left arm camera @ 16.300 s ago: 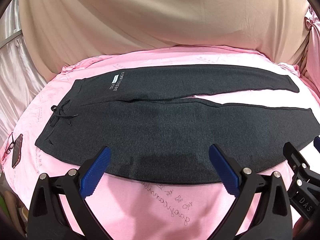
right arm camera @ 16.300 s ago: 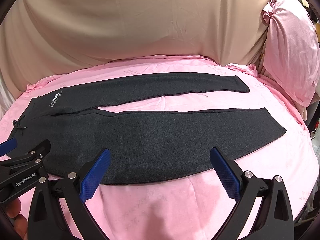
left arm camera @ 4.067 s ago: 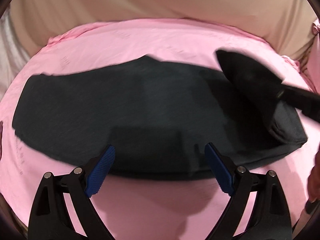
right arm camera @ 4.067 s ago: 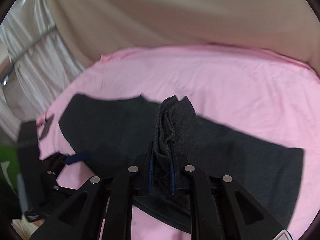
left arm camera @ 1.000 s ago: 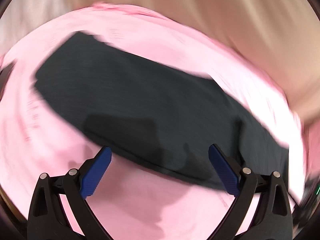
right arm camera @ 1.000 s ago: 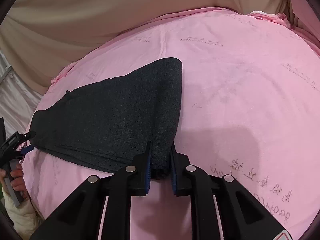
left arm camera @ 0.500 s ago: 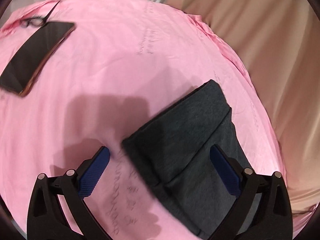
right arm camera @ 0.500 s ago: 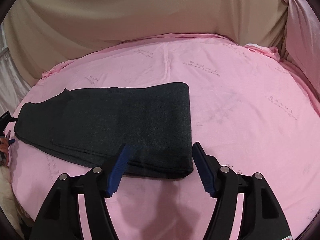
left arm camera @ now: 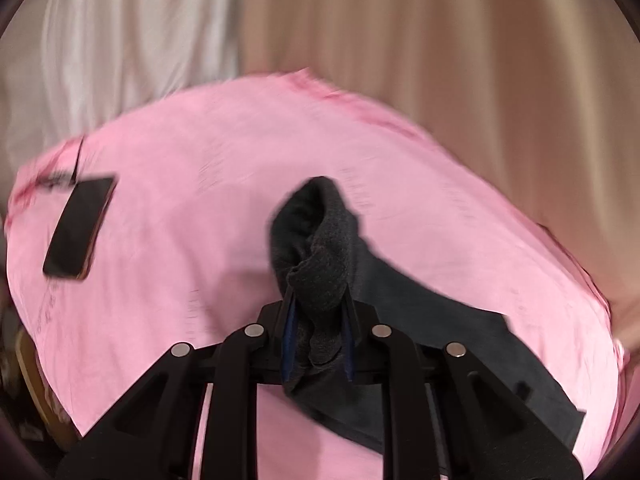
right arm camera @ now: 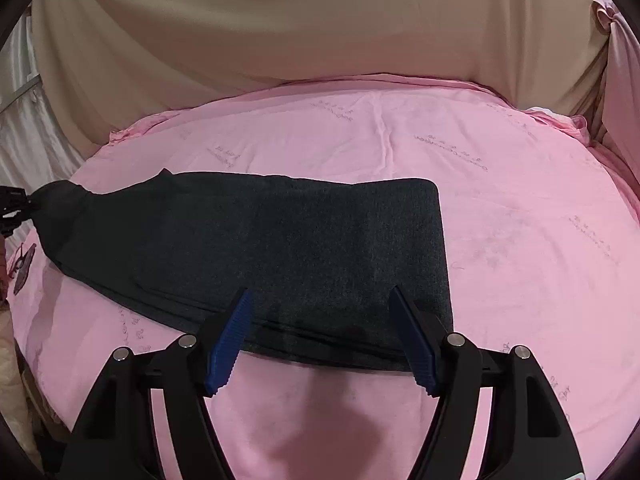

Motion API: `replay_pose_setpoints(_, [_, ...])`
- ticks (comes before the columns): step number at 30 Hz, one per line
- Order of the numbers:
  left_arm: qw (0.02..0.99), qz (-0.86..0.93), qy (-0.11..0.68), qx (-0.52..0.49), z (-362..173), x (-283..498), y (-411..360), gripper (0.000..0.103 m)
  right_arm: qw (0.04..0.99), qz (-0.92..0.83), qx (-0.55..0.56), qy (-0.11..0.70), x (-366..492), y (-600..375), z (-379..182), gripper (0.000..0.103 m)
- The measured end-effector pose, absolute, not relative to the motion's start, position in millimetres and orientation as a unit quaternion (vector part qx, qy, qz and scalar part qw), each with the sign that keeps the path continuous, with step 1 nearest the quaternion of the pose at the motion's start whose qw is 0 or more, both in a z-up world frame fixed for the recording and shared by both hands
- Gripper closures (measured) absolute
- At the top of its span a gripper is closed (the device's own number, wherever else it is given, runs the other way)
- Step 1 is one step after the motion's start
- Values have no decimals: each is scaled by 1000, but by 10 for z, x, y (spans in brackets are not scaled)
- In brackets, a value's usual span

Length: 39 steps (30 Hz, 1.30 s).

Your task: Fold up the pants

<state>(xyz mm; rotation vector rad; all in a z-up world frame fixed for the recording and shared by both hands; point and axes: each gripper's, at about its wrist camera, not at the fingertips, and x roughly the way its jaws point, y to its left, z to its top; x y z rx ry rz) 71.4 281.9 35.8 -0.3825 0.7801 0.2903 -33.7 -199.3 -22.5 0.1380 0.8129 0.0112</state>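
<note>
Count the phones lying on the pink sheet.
1. A dark phone lies flat near the left edge of the pink sheet in the left wrist view; others could be hidden.

Bed covered by a pink sheet [right arm camera: 520,208], faint printed script scattered across it; beige cloth [right arm camera: 304,32] draped as a backdrop behind, hanging in soft folds; pale silvery curtain [left arm camera: 120,28] at the left, glossy and pleated; pink pillow [right arm camera: 616,64] propped at the far right edge; dark phone [left arm camera: 78,228] lying flat near the sheet's left side; soft, even indoor light.
</note>
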Motion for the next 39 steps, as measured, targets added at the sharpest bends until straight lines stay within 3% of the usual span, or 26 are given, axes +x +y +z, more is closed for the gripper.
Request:
replay_pose_setpoints(6, [924,85,354,-116,761,771,1906,86,917,10,91,388,-416,-2163,-214,34])
replay_pose_setpoints(15, [933,-7,355,-56,909,777,648,86,920,-1,123,372,-585,-2526,-215,34])
replay_pose_setpoints(26, [897,-109,427,27,183,547,-1001,85,913,-20,180,366,-769,-2998,-340,34])
replay_pose_setpoints(31, [886,-102,451,42,-135,545,-1216,85,910,-28,191,367,-798,-3102,-379,34])
replay_pose_setpoints(39, [885,-101,452,51,-184,488,-1252,85,908,-26,190,374,-726,-3077,-409,34])
